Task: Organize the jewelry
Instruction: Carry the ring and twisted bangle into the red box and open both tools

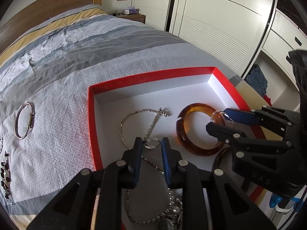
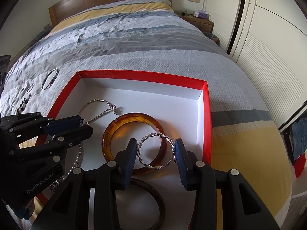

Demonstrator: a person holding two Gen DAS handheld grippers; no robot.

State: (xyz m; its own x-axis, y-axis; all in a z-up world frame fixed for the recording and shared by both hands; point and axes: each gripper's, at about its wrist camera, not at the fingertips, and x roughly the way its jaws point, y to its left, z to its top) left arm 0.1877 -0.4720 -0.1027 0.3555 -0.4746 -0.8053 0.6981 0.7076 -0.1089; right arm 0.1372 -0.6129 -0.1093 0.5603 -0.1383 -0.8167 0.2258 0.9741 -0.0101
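One dark bangle (image 2: 153, 197) shows whole only from the right wrist.

Bed (image 2: 172, 63) under grey patterned cover, bearing red-rimmed box (image 2: 207, 115), silver bangle (image 2: 49, 81), dark beaded pieces (image 1: 4, 174).

Inside the red box (image 1: 92, 115), the left gripper (image 1: 151, 145) has its jaws either side of a small silver ring (image 1: 152, 143), left of the amber bangle (image 1: 199, 128).
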